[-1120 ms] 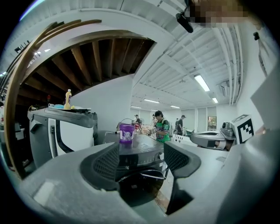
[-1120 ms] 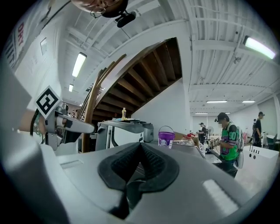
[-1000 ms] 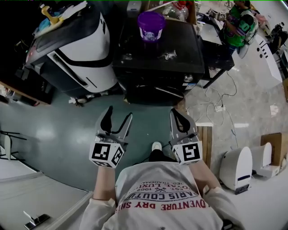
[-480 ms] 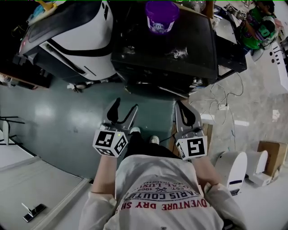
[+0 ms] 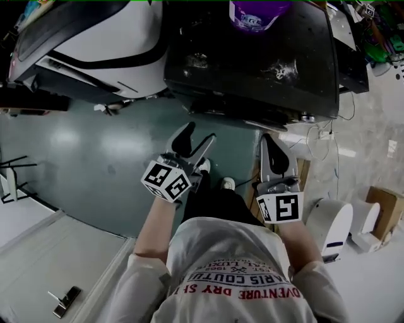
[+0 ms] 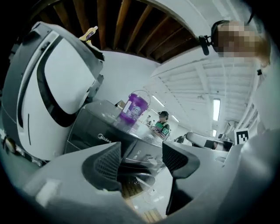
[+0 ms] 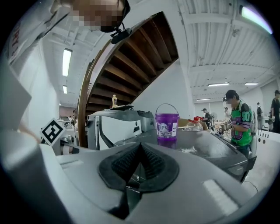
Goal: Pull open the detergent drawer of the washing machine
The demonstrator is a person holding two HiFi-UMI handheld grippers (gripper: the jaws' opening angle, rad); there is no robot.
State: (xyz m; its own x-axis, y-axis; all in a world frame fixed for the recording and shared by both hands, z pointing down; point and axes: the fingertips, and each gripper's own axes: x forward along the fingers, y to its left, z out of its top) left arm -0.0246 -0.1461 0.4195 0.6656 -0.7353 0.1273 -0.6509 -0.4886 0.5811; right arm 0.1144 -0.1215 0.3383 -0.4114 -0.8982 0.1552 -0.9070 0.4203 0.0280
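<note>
The black washing machine [image 5: 252, 63] stands ahead of me, with a purple bucket [image 5: 255, 12] on its top. In the left gripper view its front [image 6: 100, 131] shows a dark strip with brand print; the drawer there looks shut. My left gripper [image 5: 192, 142] hangs in the air short of the machine's front, rolled to one side. Its jaws are closing from wide, with nothing between them [image 6: 141, 157]. My right gripper [image 5: 274, 154] is held beside it on the right, also short of the machine. Its pads [image 7: 151, 162] meet on nothing.
A white and black appliance [image 5: 95, 44] stands close to the washing machine's left. Cables [image 5: 315, 135] and a wooden board [image 5: 304, 173] lie on the floor at the right. A white device [image 5: 331, 227] stands further right. A person in green [image 7: 238, 120] stands behind.
Both grippers have moved forward and down toward the washing machine's front. The left gripper has rolled to one side. The right gripper stayed shut.
</note>
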